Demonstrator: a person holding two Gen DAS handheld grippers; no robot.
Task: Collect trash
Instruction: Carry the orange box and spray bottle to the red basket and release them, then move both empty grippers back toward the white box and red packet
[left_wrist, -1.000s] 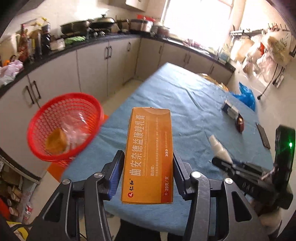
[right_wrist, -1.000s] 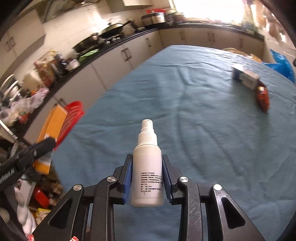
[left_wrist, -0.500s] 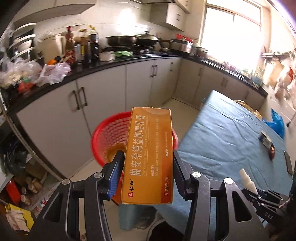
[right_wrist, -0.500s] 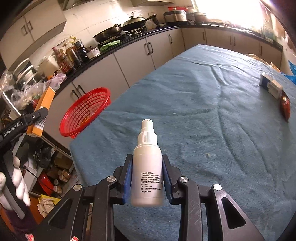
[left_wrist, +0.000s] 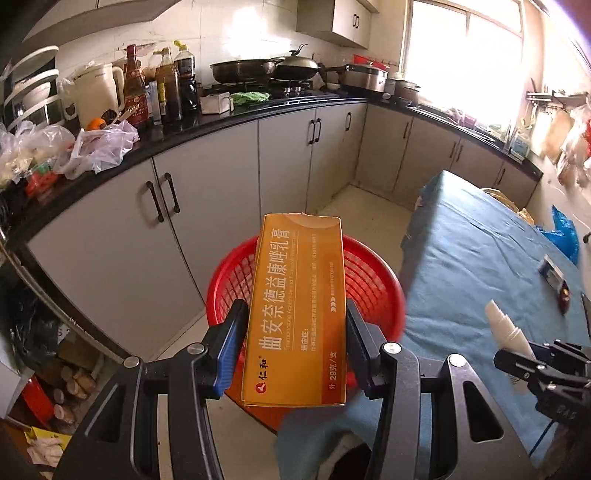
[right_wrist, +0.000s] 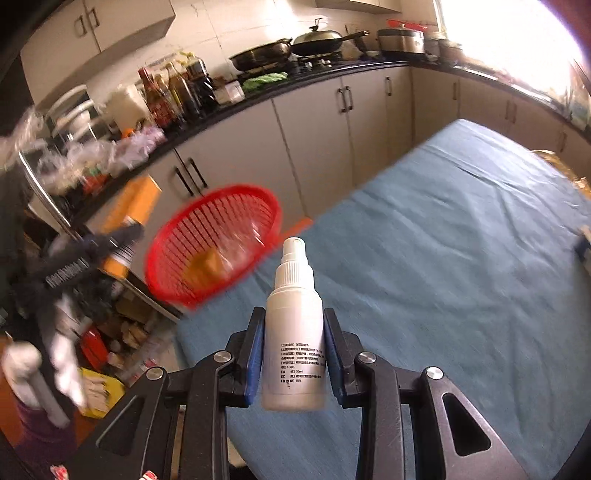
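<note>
In the left wrist view we hold the left gripper (left_wrist: 295, 343) clamped on an orange carton (left_wrist: 297, 314) printed with Chinese characters; its blue pads press the carton's long sides and it stands lengthwise up the middle of the frame. Directly behind it, at frame centre, sits the red basket (left_wrist: 373, 291), its rim showing on both sides of the carton. The blue-covered table (left_wrist: 476, 258) fills the right side, with a small box (left_wrist: 552, 273) near the right edge. At lower right the right gripper (left_wrist: 524, 354) shows with the white nozzle of its bottle.

In the right wrist view our right gripper (right_wrist: 293, 354) is closed on a white spray bottle (right_wrist: 293, 343), nozzle pointing up the frame, over the table's near corner at bottom centre. The basket (right_wrist: 173, 251) lies left of centre, blurred, with something yellowish and clear plastic inside. Further left, the carton (right_wrist: 131, 206) appears beside the basket's rim. Grey cabinets (right_wrist: 314, 147) run across the upper part of the frame.
</note>
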